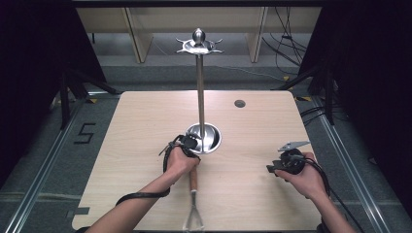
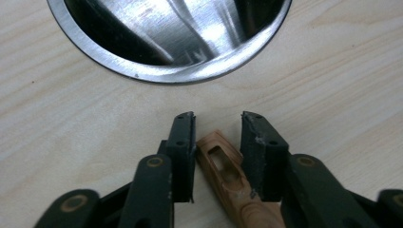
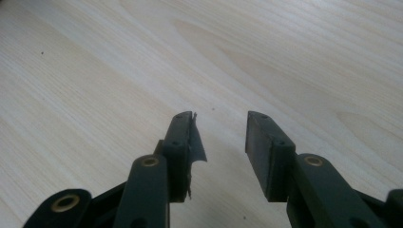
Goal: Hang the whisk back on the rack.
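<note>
1. The bench (image 1: 145,145) carries a tall steel rack (image 1: 200,92) at its middle: a round dished base, an upright pole and a ring of hooks at the top. Every hook that shows is bare, so nothing hangs there yet

2. A whisk (image 1: 193,204) lies flat on the bench on the near side of the rack's base (image 2: 171,42), close to the near edge. Its long axis runs from the person toward the rack: the wire loops point back at the person, and the wooden handle (image 2: 225,175) points at the base. The handle tip, with its hanging slot, stops just short of the base rim without touching it

3. The left tongs (image 2: 217,126) straddle the handle tip, one jaw on each side. They are spread: a gap shows between the handle and the jaw on the right of the left gripper view, and the other jaw looks to be just beside the wood or touching it. I judge the grip is not yet closed

4. The right tongs (image 3: 221,126) hover spread over bare bench, well apart from the whisk, pinching nothing

5. As I judge it, the job is at its very start: the reach is made; closing on the handle, lifting, and hanging the slot on a hook all remain
</note>
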